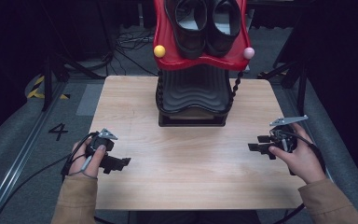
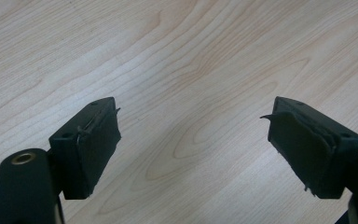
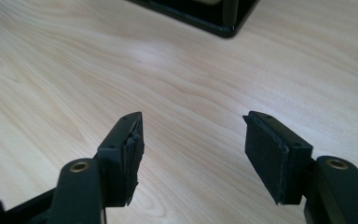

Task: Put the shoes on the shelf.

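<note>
While both tools rest low over the bare wooden desk, nothing has been picked up. The left tool and the right tool each have their jaws spread wide with only wood grain between them. The pair of black shoes sits on the red tray atop a black stand at the desk's far edge, well apart from both. Judging by this, work has hardly begun; possibly the shoes come off next.

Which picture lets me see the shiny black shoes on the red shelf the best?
The high view: the pair of shiny black leather shoes sits side by side on the red top tray of the black rack. The right gripper view catches just a bottom corner of that rack; the left gripper view looks at the wooden table.
</note>
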Action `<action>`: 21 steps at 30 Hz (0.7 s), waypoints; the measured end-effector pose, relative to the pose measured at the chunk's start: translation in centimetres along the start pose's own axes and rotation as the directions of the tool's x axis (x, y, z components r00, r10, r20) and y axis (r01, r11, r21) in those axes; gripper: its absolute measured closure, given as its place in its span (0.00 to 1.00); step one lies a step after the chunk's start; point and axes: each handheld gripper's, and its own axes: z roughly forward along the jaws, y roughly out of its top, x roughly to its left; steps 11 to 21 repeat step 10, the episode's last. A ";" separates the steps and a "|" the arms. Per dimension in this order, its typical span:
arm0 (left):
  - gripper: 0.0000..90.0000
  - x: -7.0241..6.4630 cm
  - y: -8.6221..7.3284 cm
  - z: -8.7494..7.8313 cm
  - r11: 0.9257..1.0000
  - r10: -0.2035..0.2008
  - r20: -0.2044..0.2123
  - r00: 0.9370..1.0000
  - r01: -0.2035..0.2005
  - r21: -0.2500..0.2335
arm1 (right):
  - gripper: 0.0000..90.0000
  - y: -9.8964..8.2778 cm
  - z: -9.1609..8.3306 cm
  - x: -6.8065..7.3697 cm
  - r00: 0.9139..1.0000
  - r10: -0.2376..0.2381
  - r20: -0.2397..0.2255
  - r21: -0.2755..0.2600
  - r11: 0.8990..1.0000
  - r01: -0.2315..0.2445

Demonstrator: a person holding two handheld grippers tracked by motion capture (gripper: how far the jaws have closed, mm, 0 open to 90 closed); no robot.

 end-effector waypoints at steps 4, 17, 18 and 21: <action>0.19 0.2 -0.2 0.6 1.000 0.003 -0.001 1.000 -0.003 0.014 | 0.43 -1.4 2.1 -0.6 1.000 -0.021 -0.005 0.020 1.000 0.021; 0.19 0.4 -0.7 1.7 1.000 0.007 0.020 1.000 -0.006 -0.026 | 0.44 -2.9 3.9 -1.3 0.995 -0.096 -0.005 0.020 0.995 0.096; 0.19 0.4 -0.7 1.7 1.000 0.007 0.020 1.000 -0.006 -0.026 | 0.44 -2.9 3.9 -1.3 0.995 -0.096 -0.005 0.020 0.995 0.096; 0.19 0.4 -0.7 1.7 1.000 0.007 0.020 1.000 -0.006 -0.026 | 0.44 -2.9 3.9 -1.3 0.995 -0.096 -0.005 0.020 0.995 0.096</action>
